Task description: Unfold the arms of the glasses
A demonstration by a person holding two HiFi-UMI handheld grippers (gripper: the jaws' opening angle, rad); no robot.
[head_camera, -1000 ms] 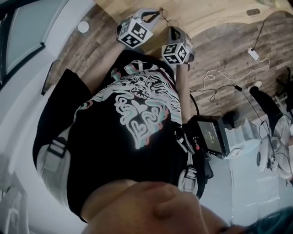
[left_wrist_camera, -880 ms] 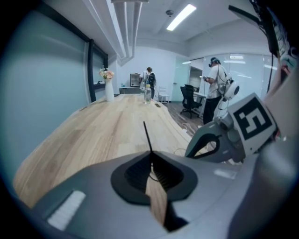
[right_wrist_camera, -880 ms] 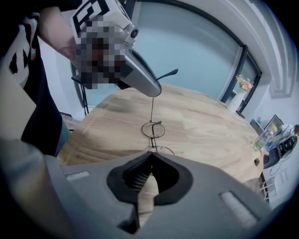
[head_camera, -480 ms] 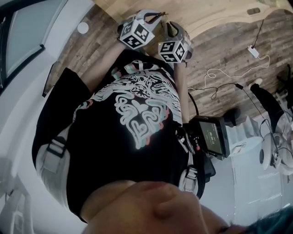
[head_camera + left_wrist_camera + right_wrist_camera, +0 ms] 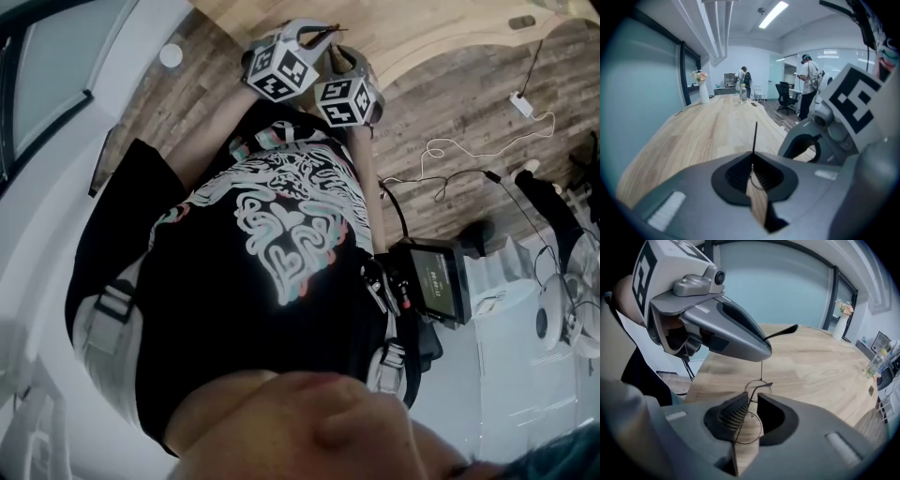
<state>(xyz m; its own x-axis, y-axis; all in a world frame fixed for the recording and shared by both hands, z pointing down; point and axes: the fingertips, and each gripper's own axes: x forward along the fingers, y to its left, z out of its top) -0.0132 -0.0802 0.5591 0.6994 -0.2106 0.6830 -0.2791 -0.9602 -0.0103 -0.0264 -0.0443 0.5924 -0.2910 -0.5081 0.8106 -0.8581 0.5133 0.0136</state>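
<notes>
Thin wire-rimmed glasses hang between my two grippers above the wooden table. My left gripper is shut on one arm of the glasses, whose dark tip juts out to the right. In the left gripper view that arm stands up from the closed jaws. My right gripper is closed on a round lens rim, jaws a little apart, the wire lying against the left pad. In the head view both grippers, left and right, meet at the table edge, the glasses barely visible.
The long table carries a white vase of flowers and bottles far off. People and office chairs stand beyond it. Cables lie on the floor; a screen device hangs at my hip.
My right gripper has moved left and up, closer to the left gripper. The left gripper has hardly moved.
</notes>
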